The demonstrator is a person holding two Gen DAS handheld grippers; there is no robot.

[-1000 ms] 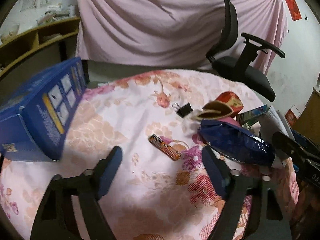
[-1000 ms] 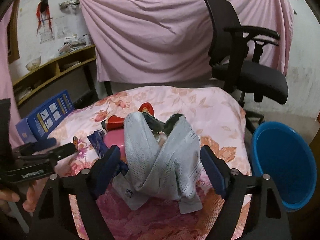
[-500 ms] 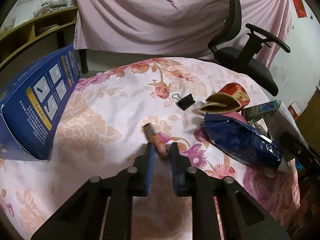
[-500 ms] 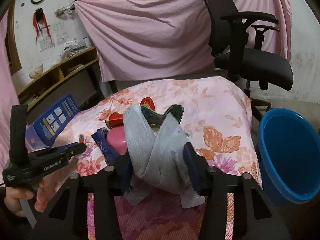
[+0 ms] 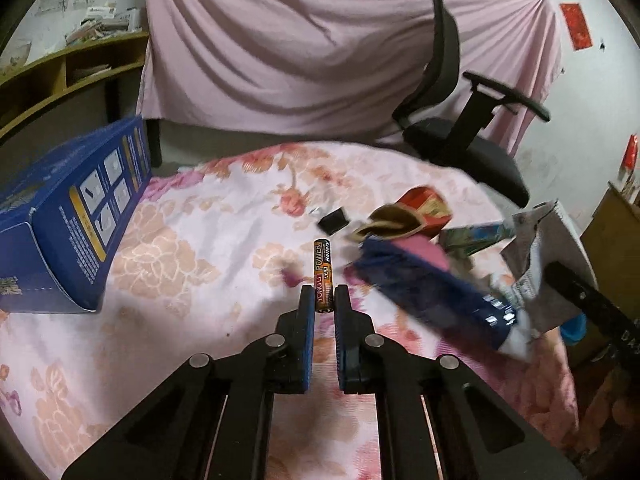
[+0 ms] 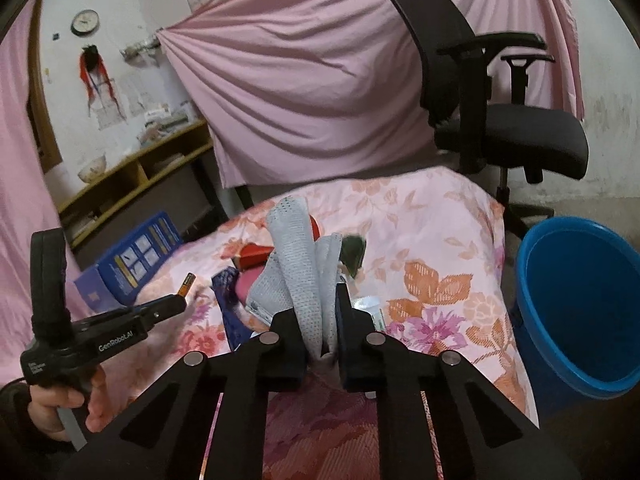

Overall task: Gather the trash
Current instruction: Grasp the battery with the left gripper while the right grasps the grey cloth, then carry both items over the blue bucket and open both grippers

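Both grippers now hold trash: left gripper [image 5: 324, 298] clamps the battery [image 5: 323, 276] lifted off the floral bedspread [image 5: 192, 240]; right gripper [image 6: 319, 300] pinches the grey cloth [image 6: 304, 264] beside the blue bucket [image 6: 580, 308], ready for dropping.

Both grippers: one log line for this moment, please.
left gripper: shut on battery | right gripper: shut on grey cloth | blue bin: right of table

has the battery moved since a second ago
Yes. The battery lay flat on the floral cloth near the binder clip; now the left gripper pinches it, lifted and pointing away.
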